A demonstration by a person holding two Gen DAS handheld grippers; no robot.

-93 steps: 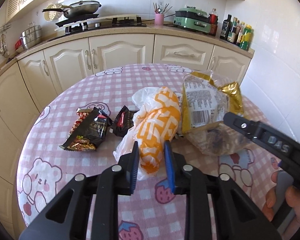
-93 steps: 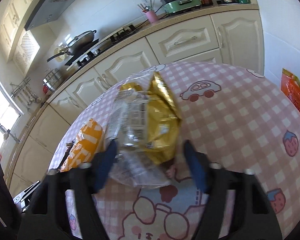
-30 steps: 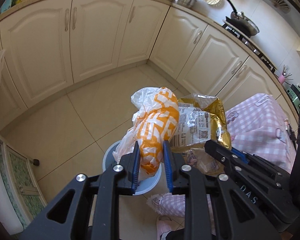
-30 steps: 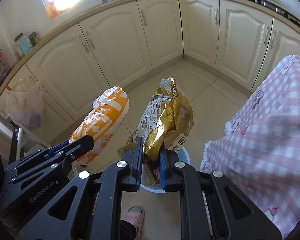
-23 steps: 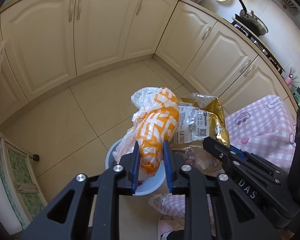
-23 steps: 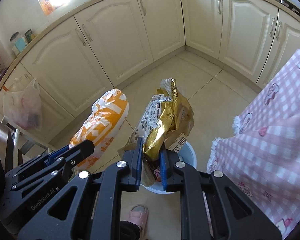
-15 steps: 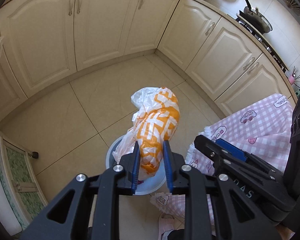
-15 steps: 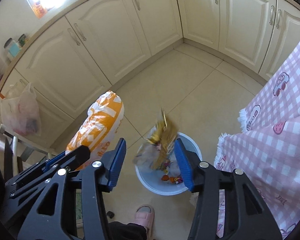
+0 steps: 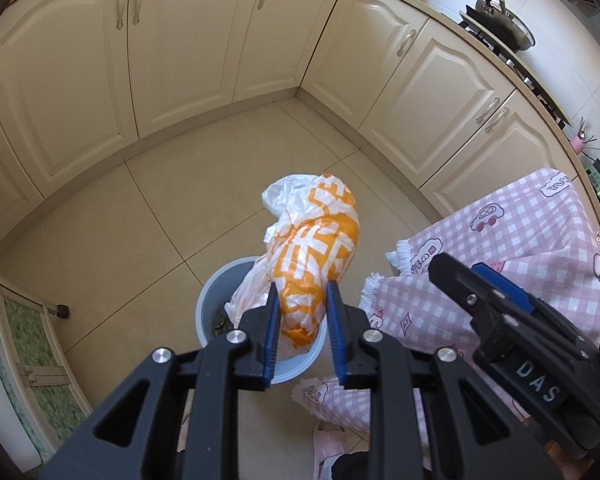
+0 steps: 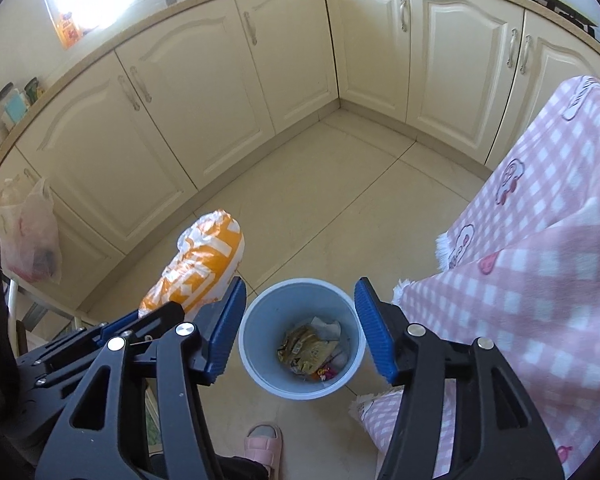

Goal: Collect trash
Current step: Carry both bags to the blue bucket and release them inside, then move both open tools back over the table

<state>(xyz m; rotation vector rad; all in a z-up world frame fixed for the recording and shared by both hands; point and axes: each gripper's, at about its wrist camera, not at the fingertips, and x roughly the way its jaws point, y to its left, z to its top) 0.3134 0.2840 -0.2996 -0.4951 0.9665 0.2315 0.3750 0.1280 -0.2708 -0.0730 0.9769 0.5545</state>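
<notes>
Jaws on the right gripper [image 10: 300, 328] are parting and hold nothing; through the gap between them the waste bin [image 10: 260, 368] shows directly below, with a gold wrapper [image 10: 305, 350] and other scraps lying on its bottom. Left gripper [image 9: 300, 330] is clamped on the lower end of the orange-and-white plastic bag [image 9: 311, 248], which stands up and forward from the blue pads [image 9: 271, 332]. Seen from the left wrist, the bag hangs above the bin and covers most of its mouth; seen from the right wrist, it sits to the left of the bin rim, so alignment is uncertain. Pink checked tablecloth [image 10: 539, 264] hangs just right of the bin. Recommended: centre the bag's bulk over the bin opening, lower it close to the rim, then release, since so light a bag could drift onto the floor tiles [image 10: 319, 200].
</notes>
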